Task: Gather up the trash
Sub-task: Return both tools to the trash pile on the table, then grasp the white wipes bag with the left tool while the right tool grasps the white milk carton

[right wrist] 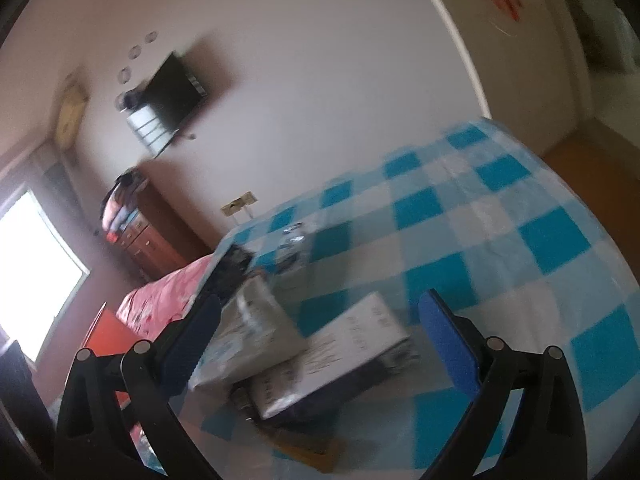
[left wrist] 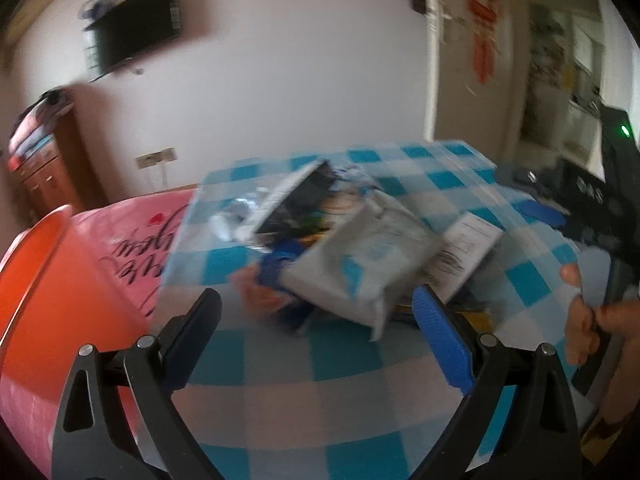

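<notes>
A pile of trash lies on the blue-and-white checked tablecloth point(left wrist: 340, 368): a crumpled grey-white wrapper point(left wrist: 360, 260), a dark torn packet point(left wrist: 296, 208), and a white printed box point(left wrist: 464, 256). My left gripper point(left wrist: 316, 304) is open and empty, just short of the pile. In the right wrist view the grey-white wrapper point(right wrist: 252, 332) and the white box point(right wrist: 344, 352) lie between the fingers of my right gripper point(right wrist: 320, 312), which is open and empty. Both views are blurred.
A red bin lined with a pink printed bag point(left wrist: 120, 248) stands at the table's left edge; it also shows in the right wrist view point(right wrist: 160, 296). A hand holding the other gripper point(left wrist: 592, 312) is at the right. A wall TV point(left wrist: 136, 24) and wooden drawers point(left wrist: 44, 168) stand behind.
</notes>
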Tool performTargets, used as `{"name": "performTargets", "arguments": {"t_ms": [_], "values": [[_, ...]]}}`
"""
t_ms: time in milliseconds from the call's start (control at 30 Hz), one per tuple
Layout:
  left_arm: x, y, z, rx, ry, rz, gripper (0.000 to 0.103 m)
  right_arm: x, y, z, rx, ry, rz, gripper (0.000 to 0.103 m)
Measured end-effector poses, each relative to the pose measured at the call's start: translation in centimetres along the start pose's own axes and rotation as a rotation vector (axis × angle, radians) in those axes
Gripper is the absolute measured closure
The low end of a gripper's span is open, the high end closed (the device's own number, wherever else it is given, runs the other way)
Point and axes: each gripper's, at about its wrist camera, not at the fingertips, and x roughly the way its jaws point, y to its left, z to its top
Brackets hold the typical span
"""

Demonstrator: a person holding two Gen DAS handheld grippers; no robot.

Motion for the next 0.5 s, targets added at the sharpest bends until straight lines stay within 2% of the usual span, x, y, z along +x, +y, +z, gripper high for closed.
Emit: {"name": "performTargets", "arguments": {"t_ms": [133,300,367,500], "values": [[1.4,-2.4,1.0,0.138,0.031,-0.026,0.006,0.4,-1.8,0.7,0.078,0.056,0.024,0.005],[4.3,-4.0,2.0,0.247,0.111,-0.075,0.006,1.1,-2.2,0.5,0.108,0.146,0.042,0.008],[5.8,-4.2,2.4,0.277,0.148,-0.083,0.006,1.4,-2.2,0.3,0.111,0.183,0.040,0.023],[7.6,-3.6,3.5,0.253,0.190,-0.116,0.006,2.1,-2.3,-0.3,0.119,0.245,0.027,0.028]]}}
